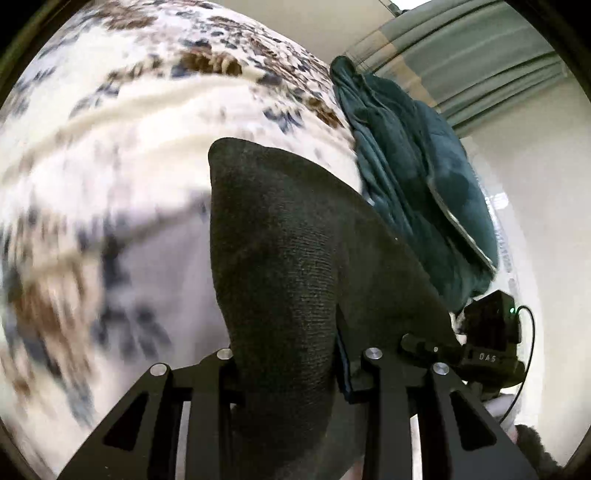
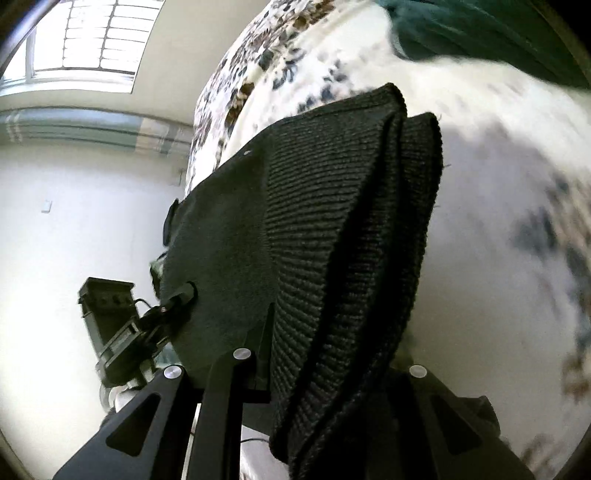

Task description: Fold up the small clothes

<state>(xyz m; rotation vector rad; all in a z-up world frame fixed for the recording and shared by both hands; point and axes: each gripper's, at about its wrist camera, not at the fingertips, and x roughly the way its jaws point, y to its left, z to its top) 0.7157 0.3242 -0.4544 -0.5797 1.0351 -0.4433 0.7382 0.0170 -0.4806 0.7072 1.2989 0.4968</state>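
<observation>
You've got the dark ribbed knit garment [image 1: 280,266] clamped in your left gripper [image 1: 295,365]: the jaws are drawn in tight on a bunched fold of it, and the cloth rises toward twelve o'clock, filling the middle of the left wrist view. It looks like you're holding one end up off the bed so the piece hangs free and can be laid over itself.

At two o'clock there, a rumpled teal blanket [image 1: 413,177] lies on the cream bedspread with brown and blue-grey blotches [image 1: 110,147], and at four o'clock your other tool's black body shows just past the cloth.

Over to the right wrist view: your right gripper [image 2: 328,373] is pinched closed on the same garment [image 2: 332,229], and here the knit shows doubled layers, two ribbed edges side by side near one o'clock. My read is you're mid-fold, both ends gripped, the piece stretched between your hands above the bed.

The bedspread [image 2: 498,206] fills one to four o'clock, heavily blurred. The teal blanket [image 2: 480,33] sits at one o'clock along the top rim. At ten and eleven o'clock, a white wall, a grey-green curtain band [image 2: 81,125] and a gridded window [image 2: 92,37]. Whether the cloth touches the bed, I can't tell.
</observation>
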